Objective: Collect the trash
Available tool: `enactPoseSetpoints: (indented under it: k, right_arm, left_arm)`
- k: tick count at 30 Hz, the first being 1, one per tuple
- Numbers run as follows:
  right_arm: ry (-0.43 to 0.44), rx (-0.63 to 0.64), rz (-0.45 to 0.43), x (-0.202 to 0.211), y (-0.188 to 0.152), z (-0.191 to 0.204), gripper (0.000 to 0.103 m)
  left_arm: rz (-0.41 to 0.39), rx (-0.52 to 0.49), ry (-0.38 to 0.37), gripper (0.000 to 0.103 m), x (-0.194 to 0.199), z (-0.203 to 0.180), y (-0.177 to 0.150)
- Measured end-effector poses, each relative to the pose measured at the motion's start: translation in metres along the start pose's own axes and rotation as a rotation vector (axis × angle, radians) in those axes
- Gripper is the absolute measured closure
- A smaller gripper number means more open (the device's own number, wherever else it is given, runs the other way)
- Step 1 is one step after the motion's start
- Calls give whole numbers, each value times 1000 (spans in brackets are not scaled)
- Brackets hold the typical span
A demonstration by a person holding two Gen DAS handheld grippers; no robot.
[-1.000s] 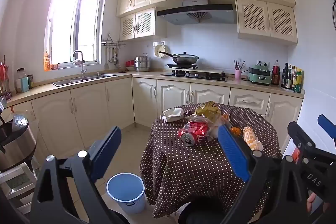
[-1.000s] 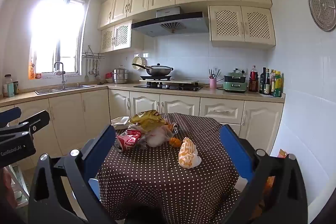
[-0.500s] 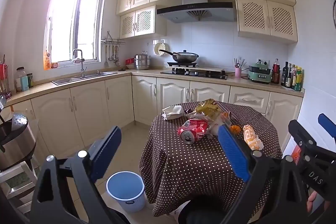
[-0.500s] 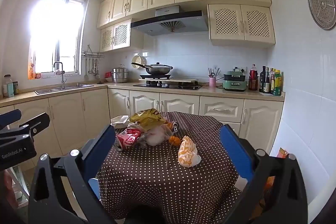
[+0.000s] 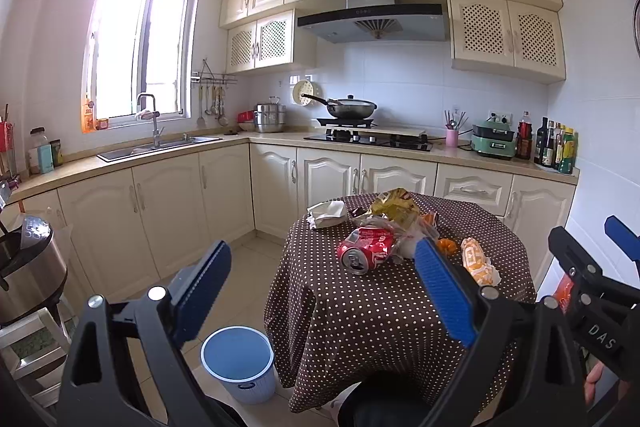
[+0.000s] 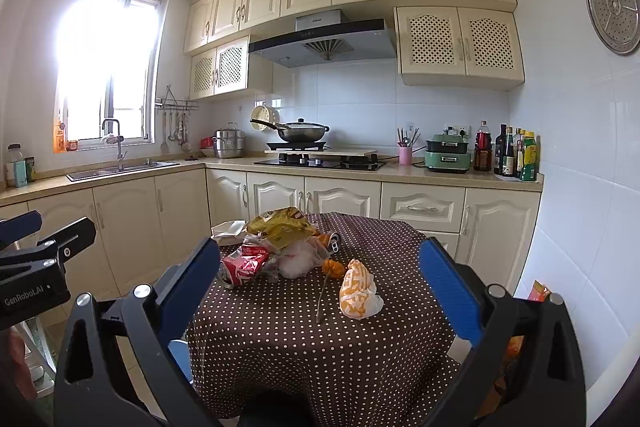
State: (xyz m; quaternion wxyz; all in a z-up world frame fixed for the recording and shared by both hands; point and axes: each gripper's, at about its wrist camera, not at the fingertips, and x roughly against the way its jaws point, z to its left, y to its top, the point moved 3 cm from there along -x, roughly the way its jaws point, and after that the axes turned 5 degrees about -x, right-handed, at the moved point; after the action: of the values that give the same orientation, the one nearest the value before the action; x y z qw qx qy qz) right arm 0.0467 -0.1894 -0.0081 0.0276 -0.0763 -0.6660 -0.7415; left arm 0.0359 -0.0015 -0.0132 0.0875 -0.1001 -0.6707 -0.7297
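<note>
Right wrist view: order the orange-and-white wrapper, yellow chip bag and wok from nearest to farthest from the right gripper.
From the right gripper, both jaws open:
1. Orange-and-white wrapper, near side of the table, right of centre.
2. Yellow chip bag, far side, atop the trash pile.
3. Wok, on the stove at the back wall.

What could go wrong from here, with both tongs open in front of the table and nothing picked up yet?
1. The crushed red can lies on its side against the clear plastic bag; a grab could roll it or drag the bag along.
2. The blue bin sits on the floor left of the table, partly behind the left tongs; a drop could miss.
3. The thin stick may slip from the right tongs.
</note>
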Motion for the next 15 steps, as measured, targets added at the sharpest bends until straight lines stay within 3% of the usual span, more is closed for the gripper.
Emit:
enactPoseSetpoints:
  k: [15]
  right_arm:
    - [1, 0, -3, 0, 0, 1, 7]
  left_arm:
    - [-1, -2, -4, 12, 2, 1, 2]
